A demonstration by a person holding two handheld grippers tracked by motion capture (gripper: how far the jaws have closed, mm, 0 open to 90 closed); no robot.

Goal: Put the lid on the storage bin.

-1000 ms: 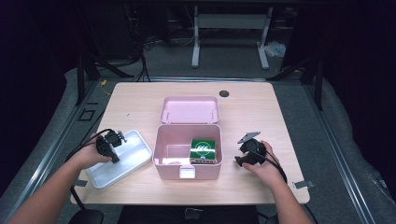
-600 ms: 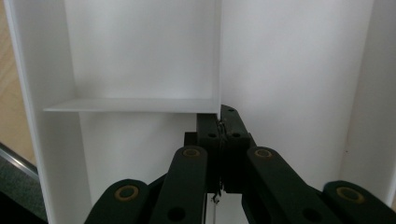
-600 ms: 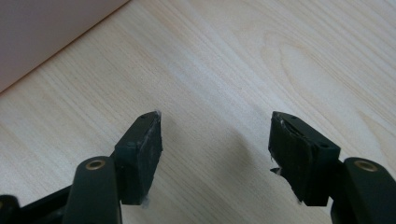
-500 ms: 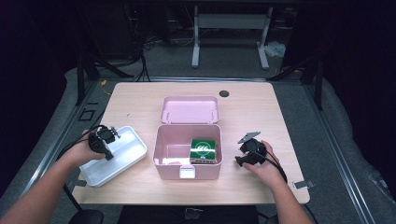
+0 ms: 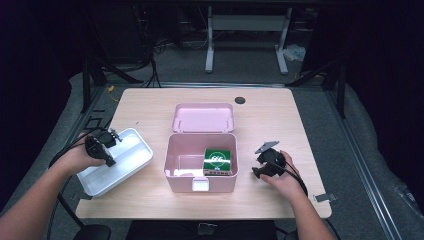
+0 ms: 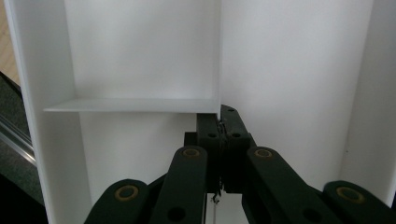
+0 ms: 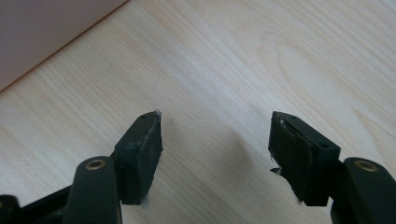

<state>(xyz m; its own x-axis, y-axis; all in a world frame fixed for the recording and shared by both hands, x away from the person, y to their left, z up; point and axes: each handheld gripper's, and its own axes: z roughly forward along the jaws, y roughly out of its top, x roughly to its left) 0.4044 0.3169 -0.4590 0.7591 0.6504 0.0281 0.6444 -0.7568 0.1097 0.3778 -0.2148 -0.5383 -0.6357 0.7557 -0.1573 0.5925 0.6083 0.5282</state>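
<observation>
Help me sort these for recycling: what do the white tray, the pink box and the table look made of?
White tray: likely plastic; smooth, thin moulded walls and divider. Pink box: seemingly plastic too; glossy, rounded corners, front latch. Table: pale wood grain, matte, possibly laminate.

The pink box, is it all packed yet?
Not yet. The pink box stands open, lid behind it, with a green packet already inside. The left gripper is shut on a divider of the white tray, apparently lifting it. The right gripper waits open. The tray probably goes in next.
</observation>
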